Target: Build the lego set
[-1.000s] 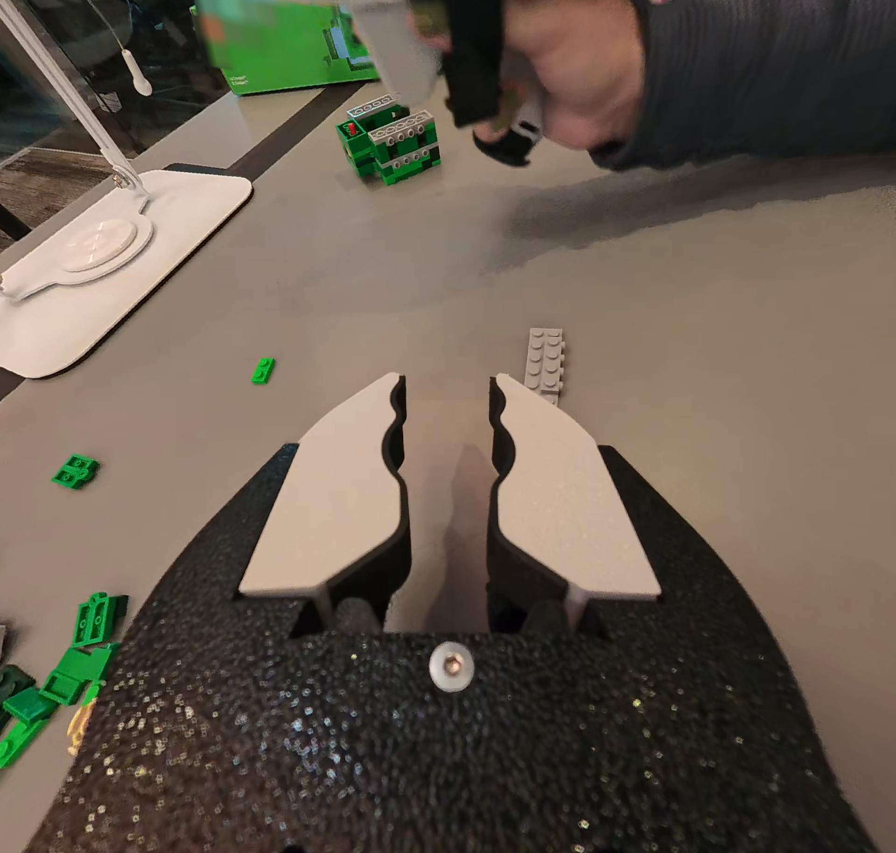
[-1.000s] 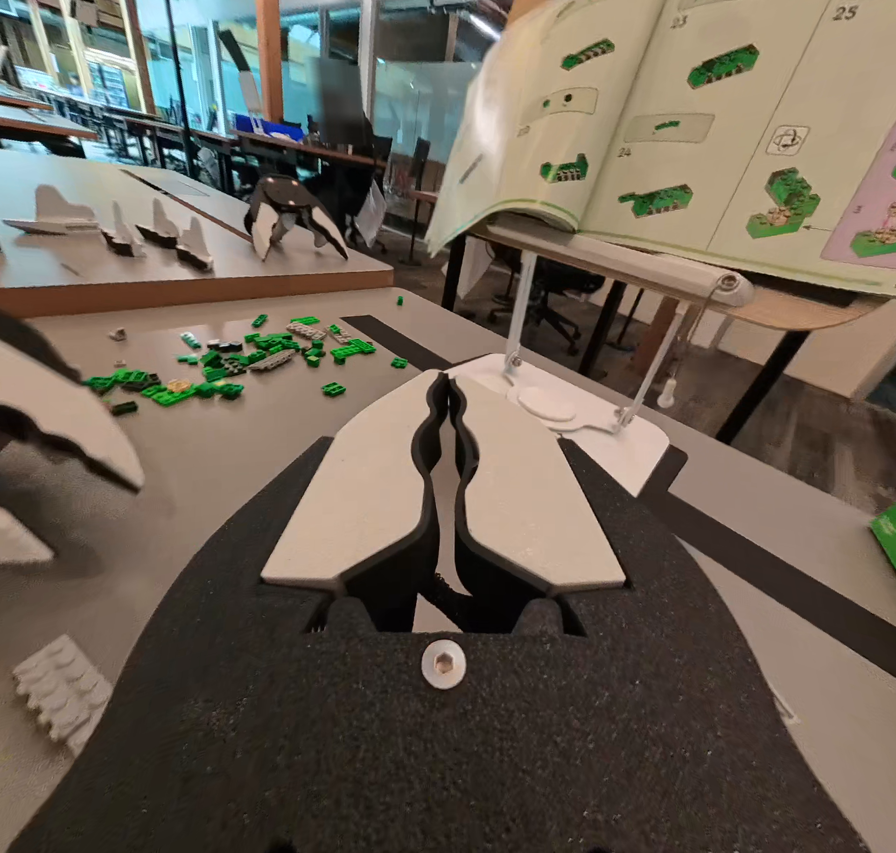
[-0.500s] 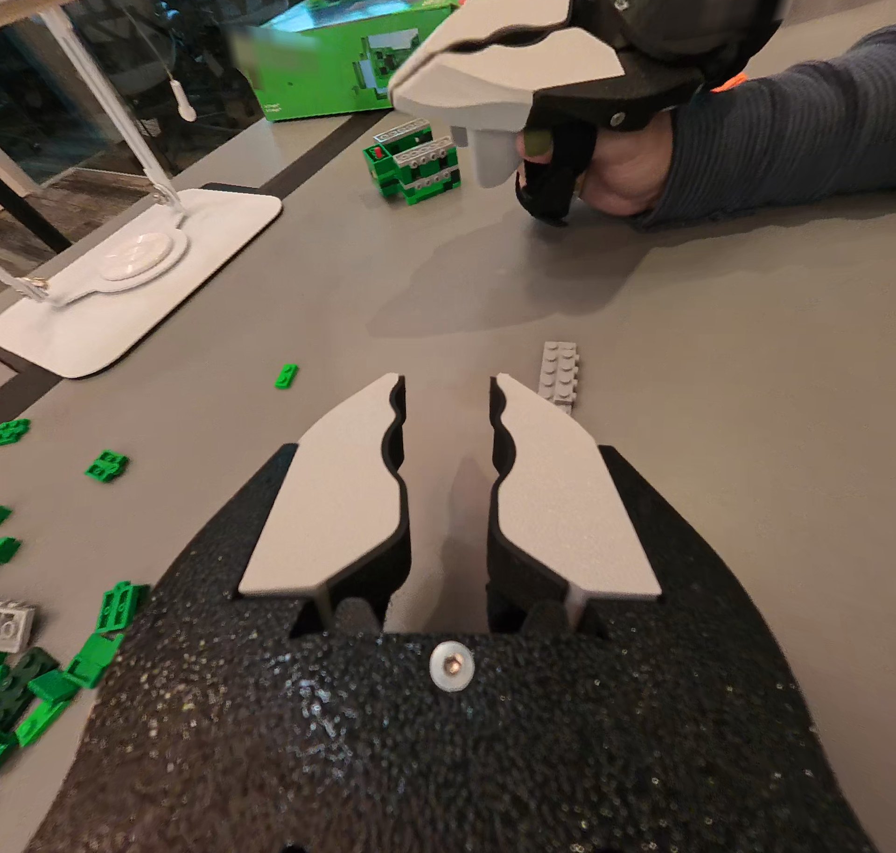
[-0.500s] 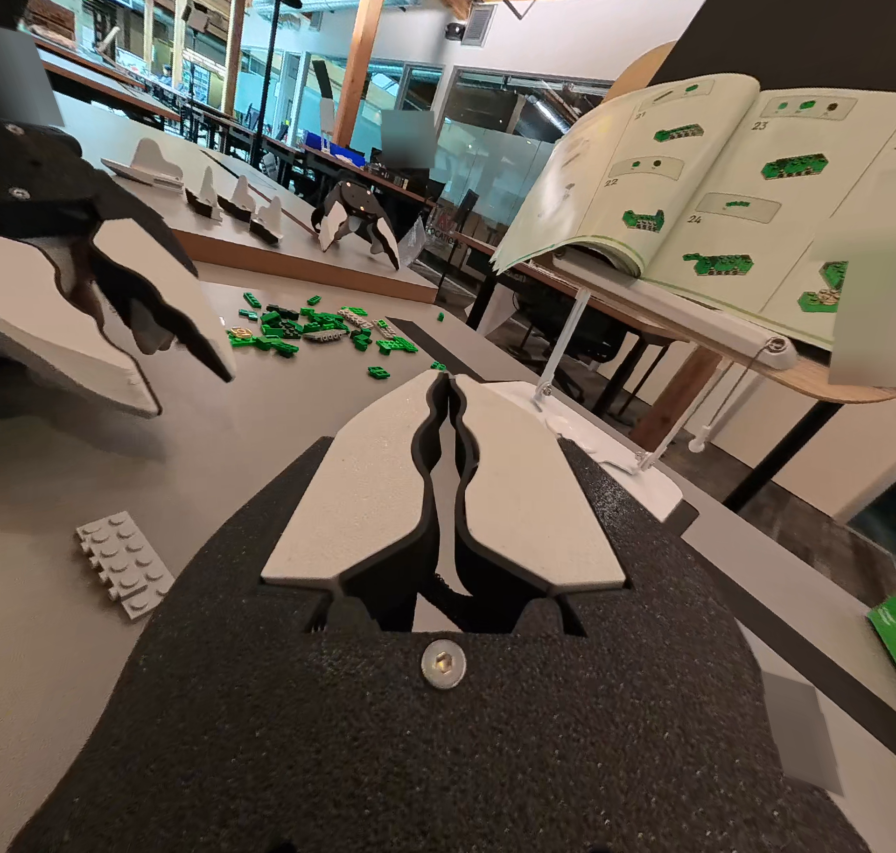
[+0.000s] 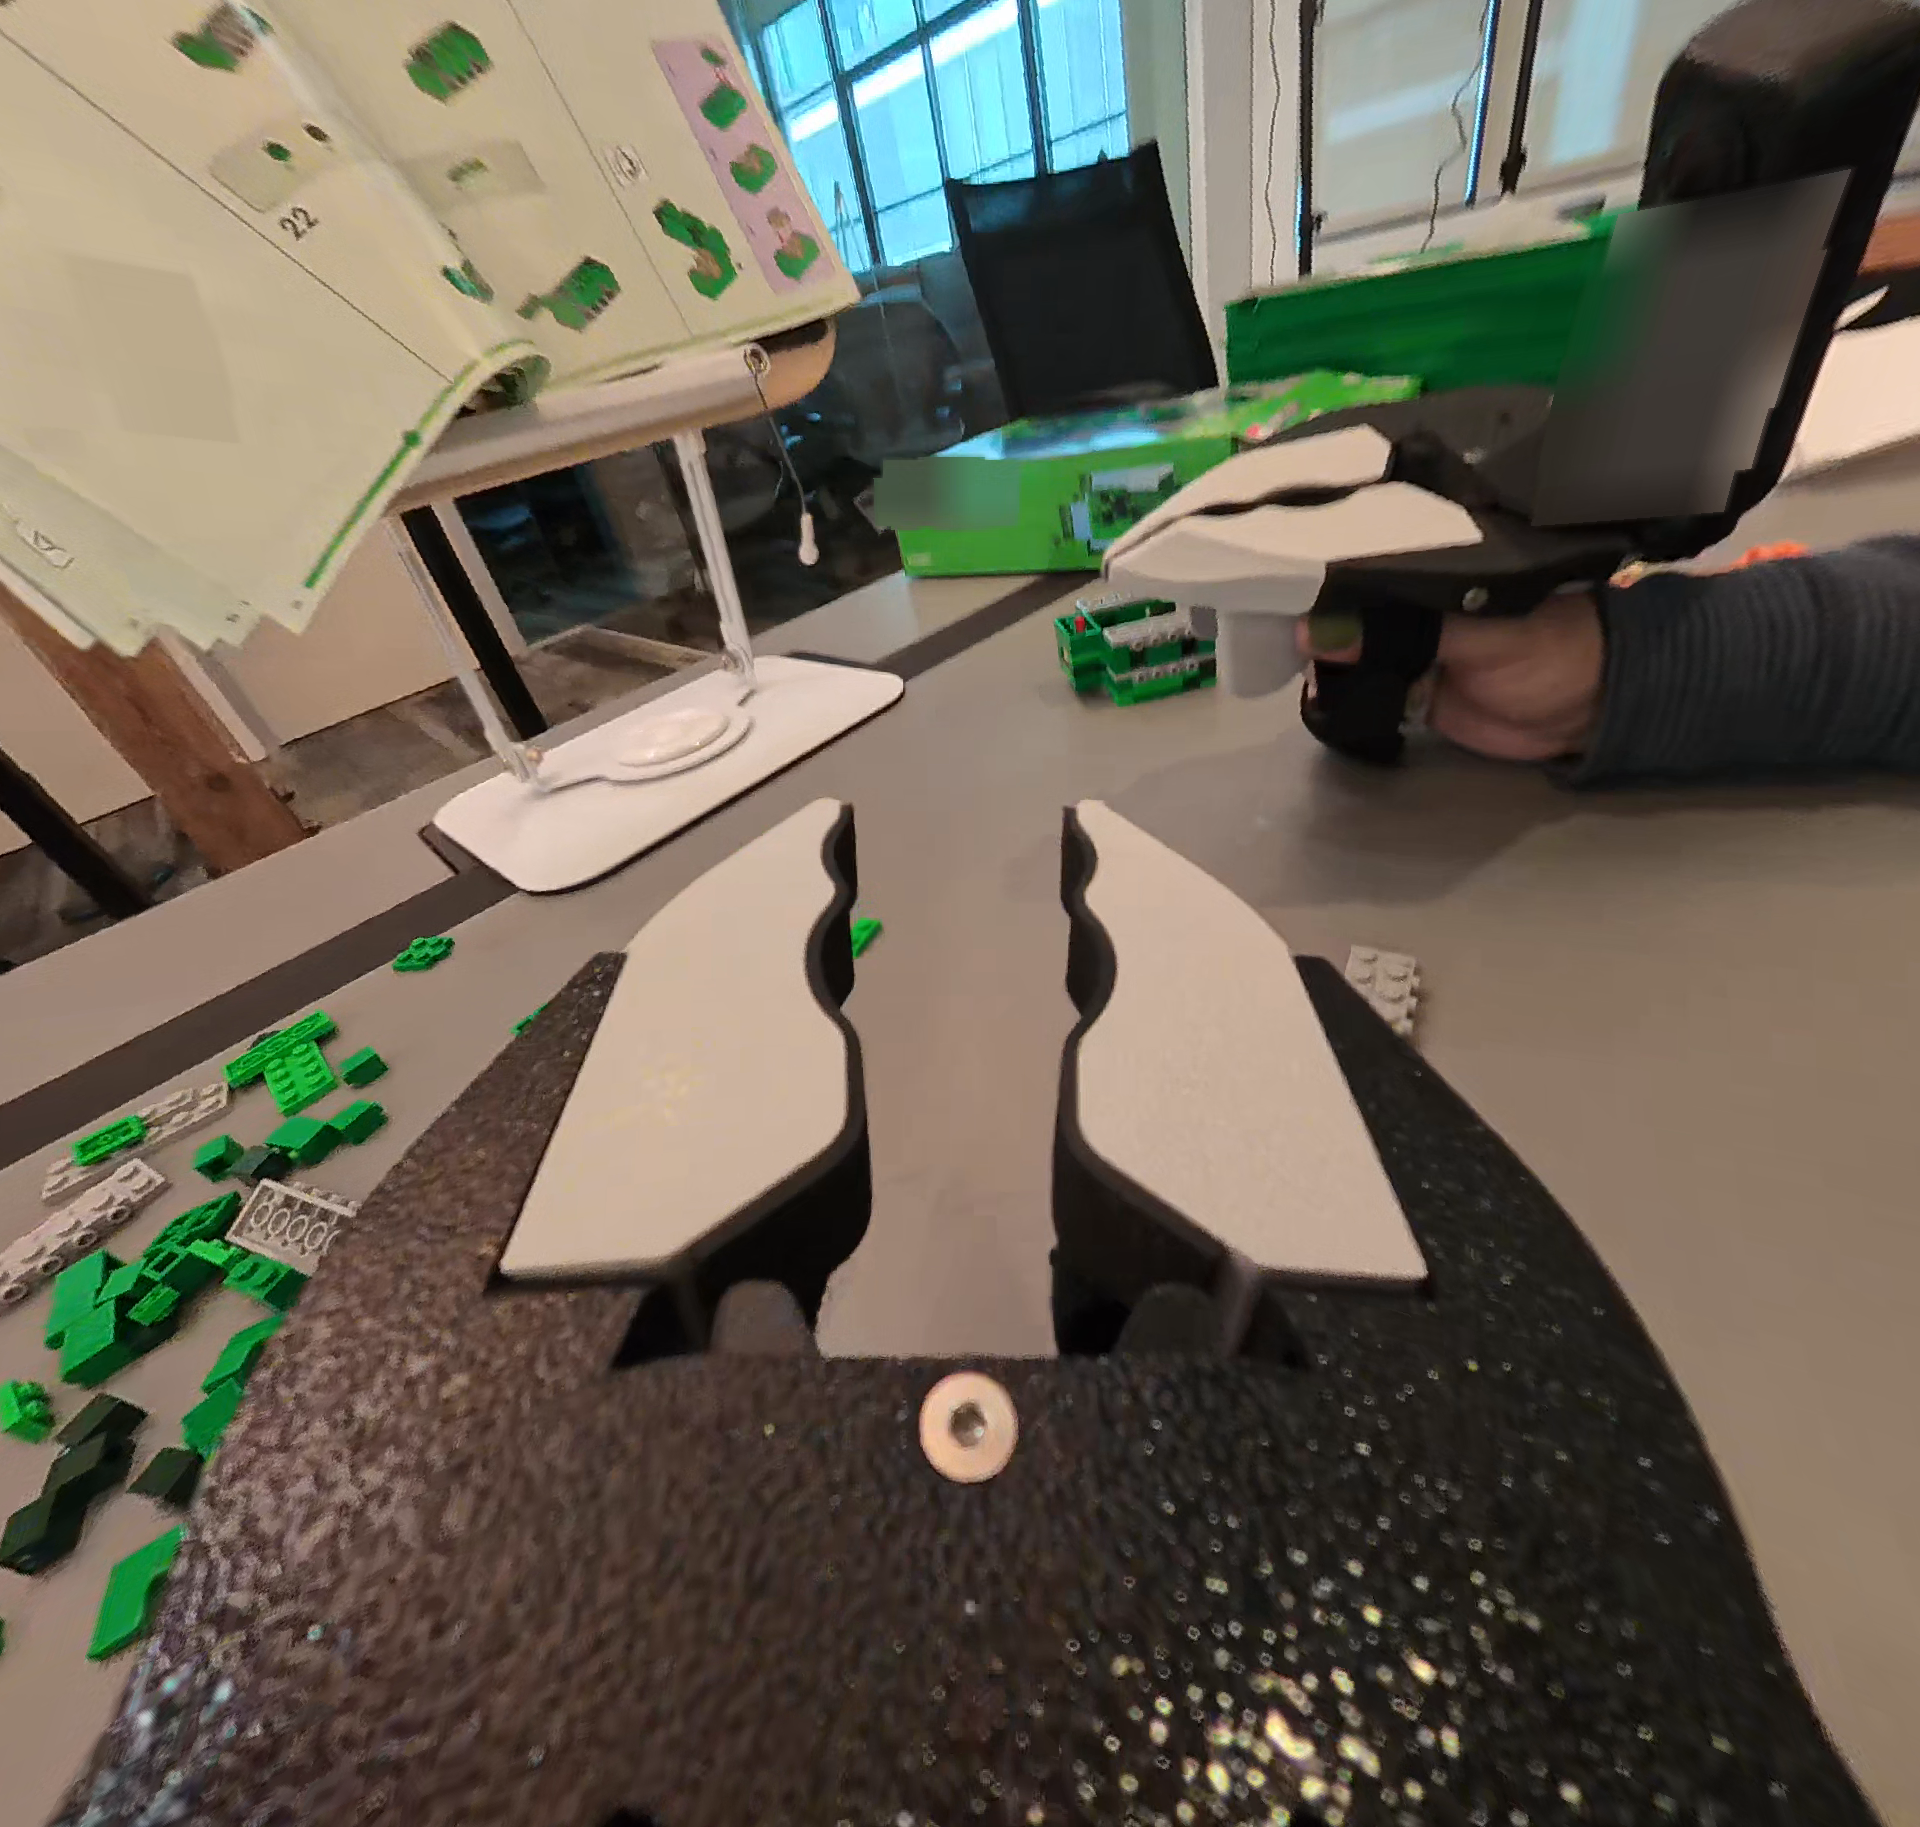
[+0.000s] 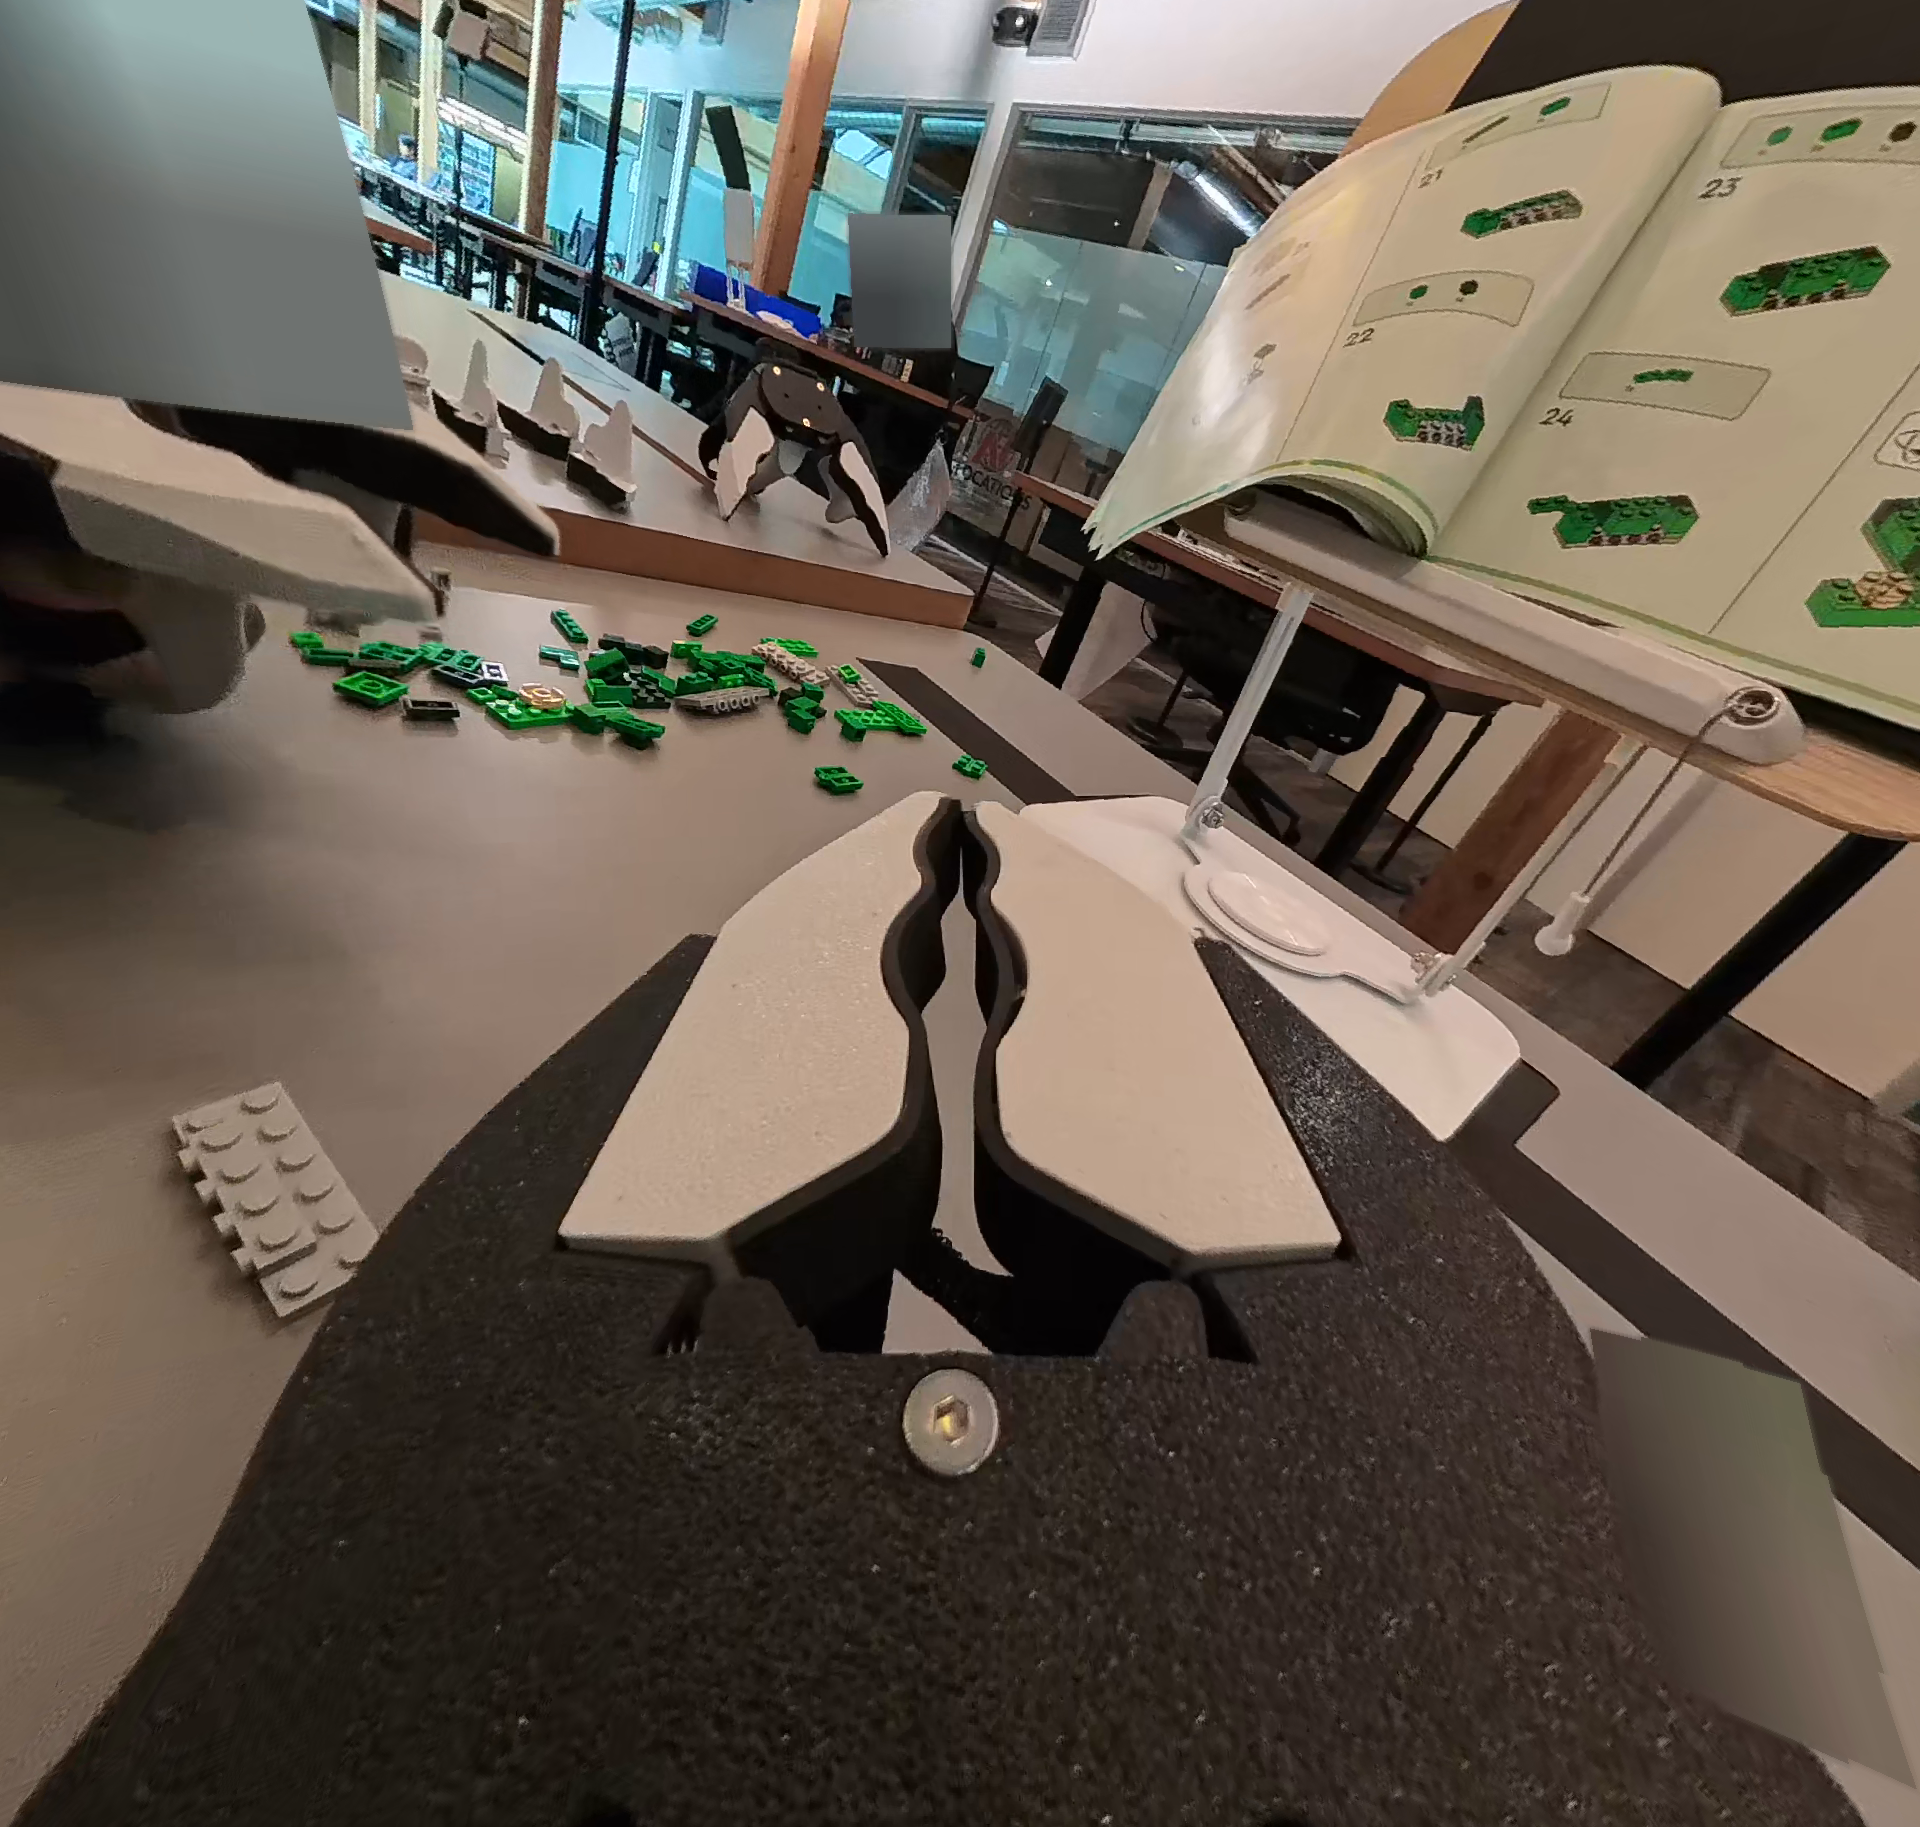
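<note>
My left gripper (image 5: 958, 821) is open and empty, held above the grey table. A grey studded plate (image 5: 1382, 982) lies flat just right of its right finger; it also shows in the right wrist view (image 6: 272, 1195), left of my right gripper. My right gripper (image 6: 956, 811) is shut with nothing between its fingers; in the left wrist view it (image 5: 1117, 562) is held by a hand at the far right. Behind it a small green and grey built block (image 5: 1138, 650) stands on the table. Loose green and grey bricks (image 5: 208, 1237) lie at the left and also show in the right wrist view (image 6: 623, 686).
An open instruction book (image 6: 1558, 323) rests on a stand with a white base (image 6: 1299, 936) at the table's far edge. A green box (image 5: 1039, 510) lies behind the built block. A spare gripper (image 6: 795, 447) and several loose fingers stand on the neighbouring table. There is about 12 cm between the tips of the two grippers.
My left gripper has tilted up and turned left, bringing the book and more loose bricks into view. My right gripper has come lower and steadied. The grey plate has not moved.
</note>
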Motion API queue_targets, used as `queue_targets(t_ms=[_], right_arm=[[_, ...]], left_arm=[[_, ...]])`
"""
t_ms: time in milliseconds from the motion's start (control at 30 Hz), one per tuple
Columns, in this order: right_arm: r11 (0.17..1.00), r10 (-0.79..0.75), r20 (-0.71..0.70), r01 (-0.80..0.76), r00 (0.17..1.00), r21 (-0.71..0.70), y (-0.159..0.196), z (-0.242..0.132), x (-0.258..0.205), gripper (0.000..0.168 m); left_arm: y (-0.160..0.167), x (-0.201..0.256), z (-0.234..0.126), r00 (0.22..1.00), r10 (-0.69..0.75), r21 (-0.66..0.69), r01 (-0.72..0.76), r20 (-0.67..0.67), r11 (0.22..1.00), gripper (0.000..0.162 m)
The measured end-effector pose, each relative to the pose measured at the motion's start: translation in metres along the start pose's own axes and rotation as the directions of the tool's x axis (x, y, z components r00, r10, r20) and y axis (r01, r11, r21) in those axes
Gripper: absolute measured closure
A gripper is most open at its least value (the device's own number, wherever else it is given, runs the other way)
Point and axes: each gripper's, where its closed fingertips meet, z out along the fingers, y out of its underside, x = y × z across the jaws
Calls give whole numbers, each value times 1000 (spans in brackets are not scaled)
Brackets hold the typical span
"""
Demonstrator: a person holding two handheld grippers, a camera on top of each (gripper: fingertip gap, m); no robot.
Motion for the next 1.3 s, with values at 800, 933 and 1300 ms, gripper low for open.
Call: queue_targets(t_ms=[800,933,1300], right_arm=[[945,246,739,15,628,-327,20,-50,-100,147],[927,244,759,85,604,-366,29,-50,-113,146],[872,240,744,197,624,-448,50,-47,-118,145]], left_arm=[[1,18,-19,986,5,-5,-6,-165,1000,128],[3,21,-18,984,19,-13,-22,-176,1000,128],[6,26,-16,980,51,-32,-58,-190,998,129]])
